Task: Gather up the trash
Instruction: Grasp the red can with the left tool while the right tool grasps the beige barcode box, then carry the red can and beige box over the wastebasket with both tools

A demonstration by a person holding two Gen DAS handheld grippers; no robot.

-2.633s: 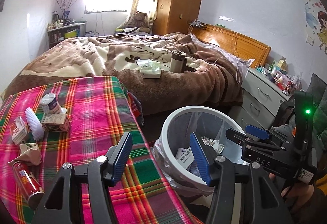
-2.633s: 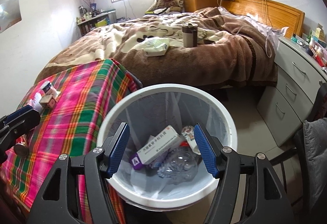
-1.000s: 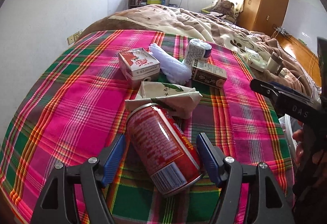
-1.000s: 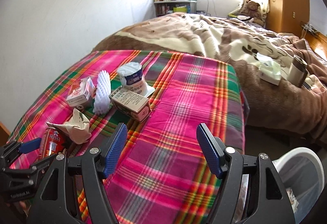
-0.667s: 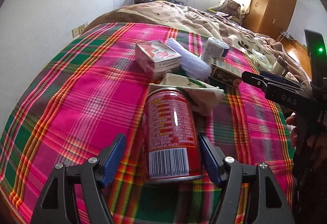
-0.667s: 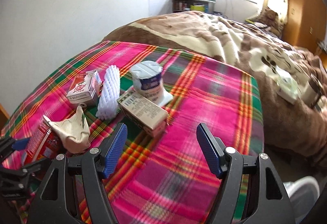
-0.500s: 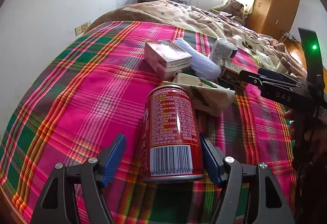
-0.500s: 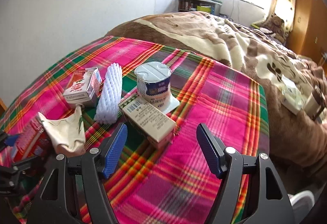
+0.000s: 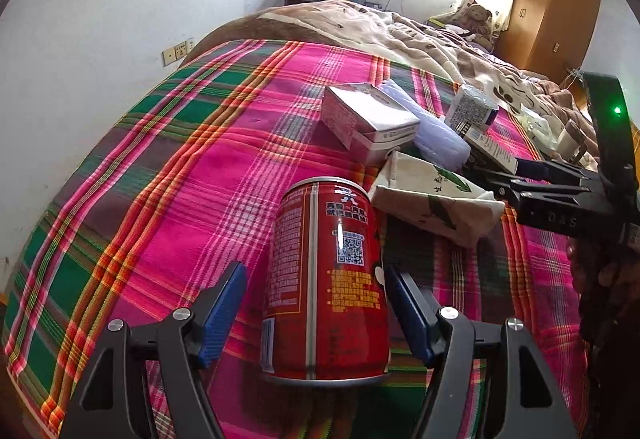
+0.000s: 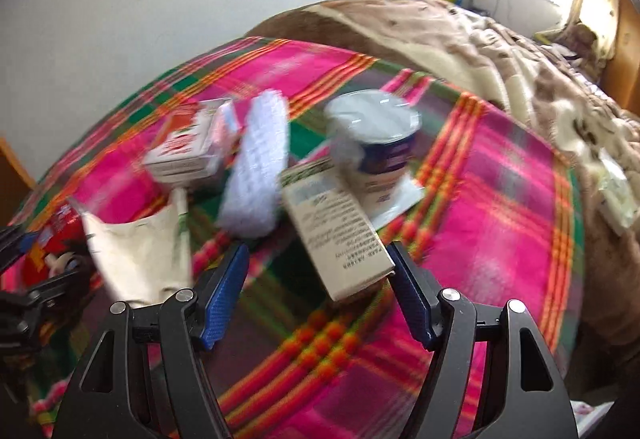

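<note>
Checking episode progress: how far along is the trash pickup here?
Done: nothing visible; no bin in view. In hand: left gripper open around the red can, not yet clamped; right gripper open at the beige carton. Left: yogurt cup, foam sleeve, red-and-white box, crumpled paper bag.

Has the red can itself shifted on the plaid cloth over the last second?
Yes. The red can lay skewed a second ago; now it lies straight between the left gripper fingers, still beside the beige paper bag on the cloth.
</note>
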